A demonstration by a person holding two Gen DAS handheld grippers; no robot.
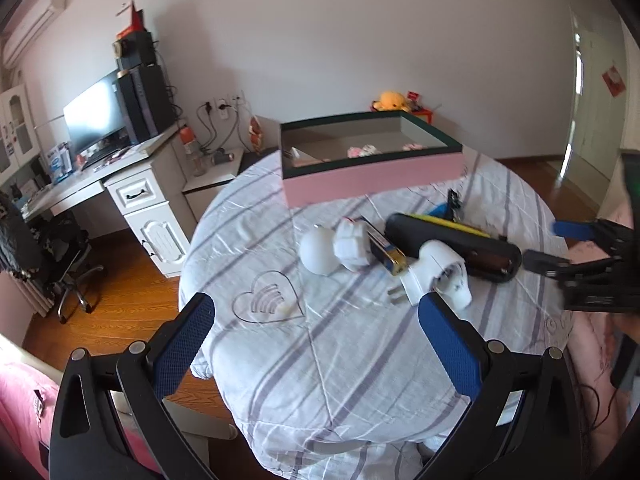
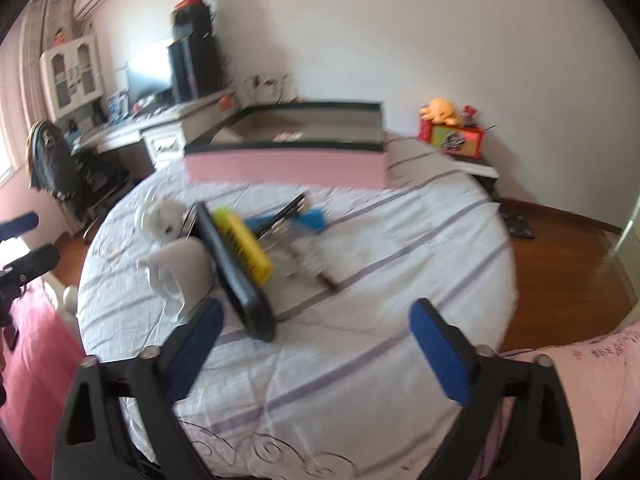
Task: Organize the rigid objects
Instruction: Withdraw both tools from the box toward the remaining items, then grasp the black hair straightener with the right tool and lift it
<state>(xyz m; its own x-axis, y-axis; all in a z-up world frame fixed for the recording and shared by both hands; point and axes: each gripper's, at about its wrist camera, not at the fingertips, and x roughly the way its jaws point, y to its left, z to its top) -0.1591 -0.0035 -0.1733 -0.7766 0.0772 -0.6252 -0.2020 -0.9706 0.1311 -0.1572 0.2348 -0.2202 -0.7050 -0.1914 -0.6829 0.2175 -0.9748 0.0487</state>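
Note:
A round table with a striped cloth [image 1: 320, 360] holds a pink box with a dark green rim [image 1: 372, 176] at the back, also in the right wrist view [image 2: 286, 168]. In front of it lies a pile: a black cylinder [image 1: 452, 246] [image 2: 236, 272], a white plug adapter [image 1: 438, 276] [image 2: 180, 276], a white round object [image 1: 318, 250], a white ribbed piece [image 1: 352, 246], a yellow item [image 2: 242, 244] and a blue item [image 2: 308, 218]. My left gripper [image 1: 316, 312] is open and empty, short of the pile. My right gripper [image 2: 316, 320] is open and empty near the black cylinder's end; it shows at the right of the left wrist view [image 1: 556, 246].
A white desk with a monitor [image 1: 94, 120] and a black chair [image 1: 44, 256] stand to the left. A red box with a yellow plush toy [image 2: 448, 132] sits by the wall. Pink bedding [image 2: 580, 380] lies at the table's near right. The floor is wood.

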